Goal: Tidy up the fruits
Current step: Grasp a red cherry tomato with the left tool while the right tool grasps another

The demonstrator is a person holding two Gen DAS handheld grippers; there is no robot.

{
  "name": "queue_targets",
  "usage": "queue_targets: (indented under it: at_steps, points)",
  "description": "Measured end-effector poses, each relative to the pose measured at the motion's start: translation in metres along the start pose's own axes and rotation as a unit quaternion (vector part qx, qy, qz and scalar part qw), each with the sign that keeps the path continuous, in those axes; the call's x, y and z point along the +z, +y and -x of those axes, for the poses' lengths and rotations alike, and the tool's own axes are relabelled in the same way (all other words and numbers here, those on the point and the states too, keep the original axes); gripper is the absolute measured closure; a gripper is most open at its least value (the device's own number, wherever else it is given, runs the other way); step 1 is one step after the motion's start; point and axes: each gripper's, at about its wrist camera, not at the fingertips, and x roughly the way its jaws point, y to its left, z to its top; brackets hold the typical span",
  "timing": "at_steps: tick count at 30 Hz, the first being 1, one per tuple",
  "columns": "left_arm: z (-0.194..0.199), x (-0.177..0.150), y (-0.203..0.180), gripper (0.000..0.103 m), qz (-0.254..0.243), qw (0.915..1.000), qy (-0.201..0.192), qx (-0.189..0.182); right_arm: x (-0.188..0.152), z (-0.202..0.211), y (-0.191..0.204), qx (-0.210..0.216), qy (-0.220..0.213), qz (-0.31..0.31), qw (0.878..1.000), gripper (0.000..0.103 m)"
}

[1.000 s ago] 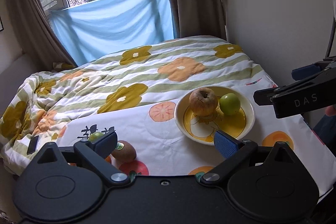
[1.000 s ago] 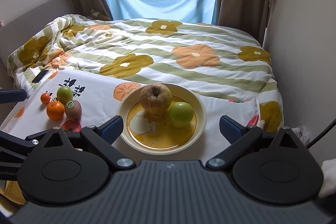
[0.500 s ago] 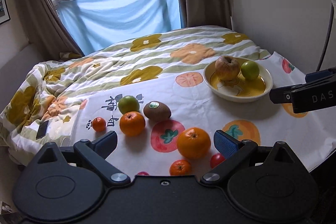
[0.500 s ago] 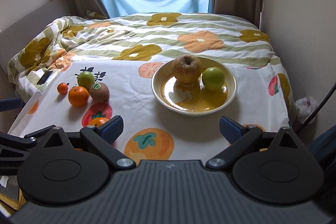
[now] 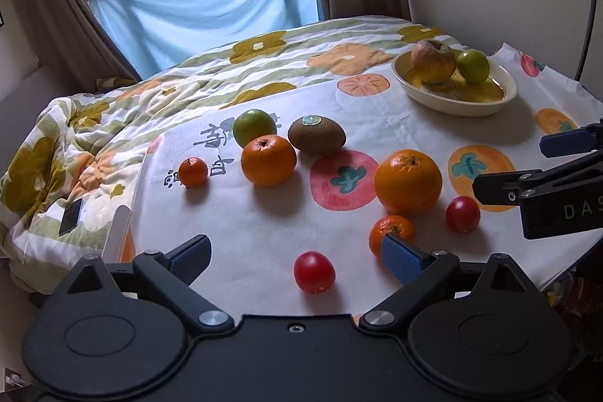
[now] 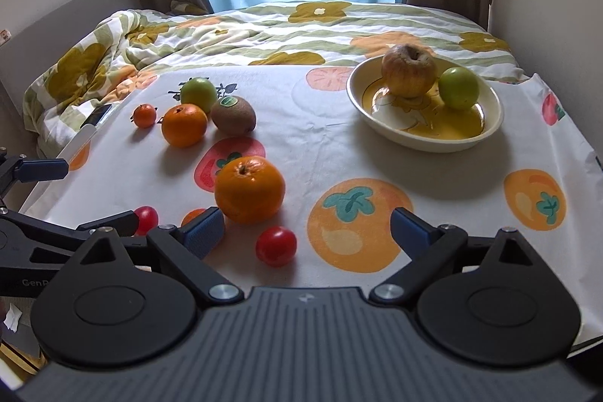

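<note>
While I am looking through the left wrist view, my left tongs (image 5: 294,253) are hanging released and empty over the surface (image 5: 233,225), a red tomato (image 5: 314,271) lying between their pads. Beyond it are sitting a large orange (image 5: 408,181), a kiwi (image 5: 316,134) and the bowl (image 5: 448,100) holding a brown apple (image 5: 432,61). Through the right wrist view, my right tongs (image 6: 307,230) are also gaping released, holding nothing, with another tomato (image 6: 276,246) lying near their left pad.

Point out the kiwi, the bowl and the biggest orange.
Brown fuzzy kiwi (image 5: 316,140), left wrist view, middle of its side.
Cream ceramic bowl (image 6: 426,140), right wrist view, near outer wall.
Largest orange (image 6: 249,189), right wrist view, front face.
</note>
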Motion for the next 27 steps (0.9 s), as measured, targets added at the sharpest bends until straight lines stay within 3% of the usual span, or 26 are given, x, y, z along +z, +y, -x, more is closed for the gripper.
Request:
queue_targets:
  at_steps: [6,24,27]
  points:
    - [-0.021,-0.013,0.006,0.013,-0.014,0.9996,0.015,-0.018,-0.014,-0.022,0.016,-0.005,0.013,0.001,1.0,0.0]
    - [-0.043,-0.022,0.003,0.067,-0.001,0.9975,0.041,-0.057,-0.028,-0.038,0.024,-0.017,0.026,0.005,0.999,0.018]
    - [-0.044,-0.021,0.0,0.068,-0.002,0.9977,0.041,-0.055,-0.028,-0.041,0.024,-0.016,0.028,0.006,0.999,0.02]
